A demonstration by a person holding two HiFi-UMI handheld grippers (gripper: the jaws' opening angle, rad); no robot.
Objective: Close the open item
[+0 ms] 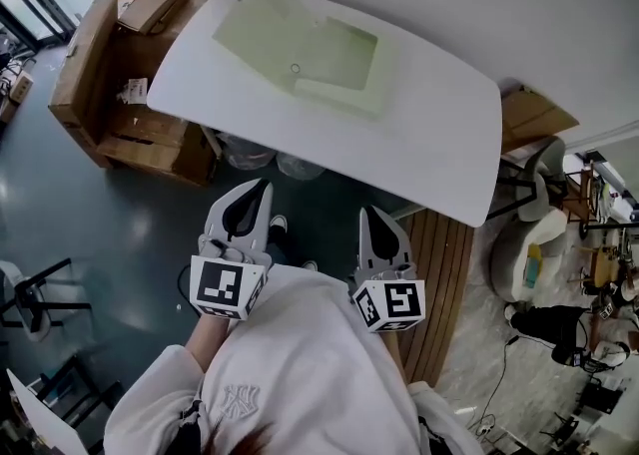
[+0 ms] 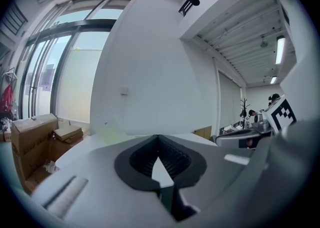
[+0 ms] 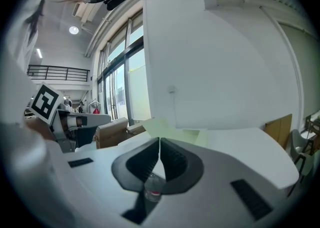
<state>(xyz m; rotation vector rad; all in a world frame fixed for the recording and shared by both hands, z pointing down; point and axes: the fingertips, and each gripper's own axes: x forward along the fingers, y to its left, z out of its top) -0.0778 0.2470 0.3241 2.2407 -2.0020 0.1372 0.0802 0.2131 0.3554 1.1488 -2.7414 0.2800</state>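
Now, left claw clenched, tips pressed together, with nothing grasped between the pads. Right claw clenched in the same way, tips meeting, also grasping nothing. Held side by side, a little apart from each other, close in front of the person's white sweatshirt. Both pointed toward the white table, not touching it, with dark floor under the tips in the head view.

Ahead of both claws, well beyond the tips, on the table top: the pale green folder. Lying flat and open, one leaf spread out to the far left of the other, with a small round clasp near the middle. Seen in each gripper view only as a pale green patch just above the closed tips.

Further ahead and to the left of the left claw: brown cardboard boxes. Between the claws and the table, under the near edge: clear bottles, one of them visible in the right gripper view through the gap at the base of the jaws. Just to the right of the right claw: a wooden slatted platform, and beyond it a white chair.
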